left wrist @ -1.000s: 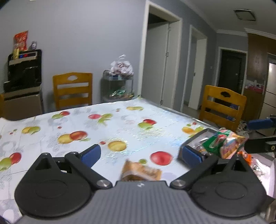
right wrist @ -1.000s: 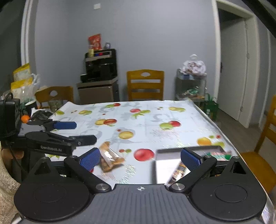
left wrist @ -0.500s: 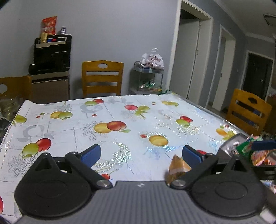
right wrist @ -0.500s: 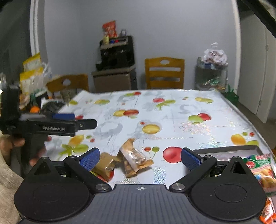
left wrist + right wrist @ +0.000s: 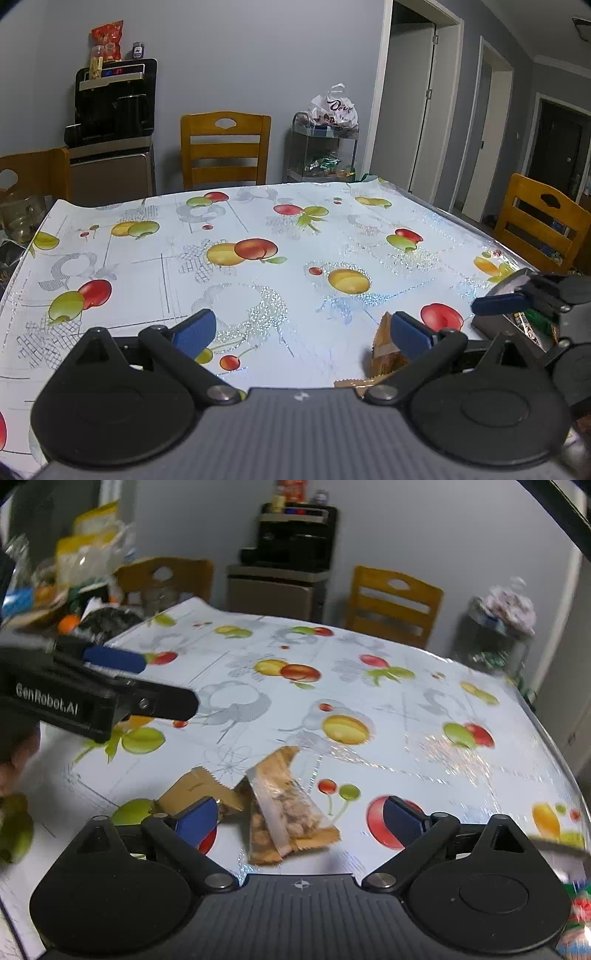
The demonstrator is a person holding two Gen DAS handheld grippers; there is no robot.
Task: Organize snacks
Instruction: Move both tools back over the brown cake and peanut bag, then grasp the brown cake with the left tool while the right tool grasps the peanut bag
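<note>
The right tongs were spread wide and just starting to close, nothing pinched, hanging over two snack packets on the desk. The nut packet, part clear and part tan, lay between the two blue pads, nearer the left one, its long side running away from the camera. The tan packet lay just beside it on the left, touching or overlapping it at the corner, with the left pad in front of its near end. The right pad stood over a printed red fruit, apart from both packets.

The left tongs were also spread, with nothing between them but the fruit-print cloth. In that view a tan packet showed partly behind the right pad, not gripped. Further right, the right tongs reached in above a grey tray at the desk's edge, which held colourful wrappers, mostly hidden.

In the right view, the left tongs came in from the left, well apart from the packets, with a hand blurred at the frame's edge. Beyond the desk stood wooden chairs, a black appliance on a cabinet, and a cart with a white bag on top. Cluttered bags and jars sat off the desk's far left corner.
</note>
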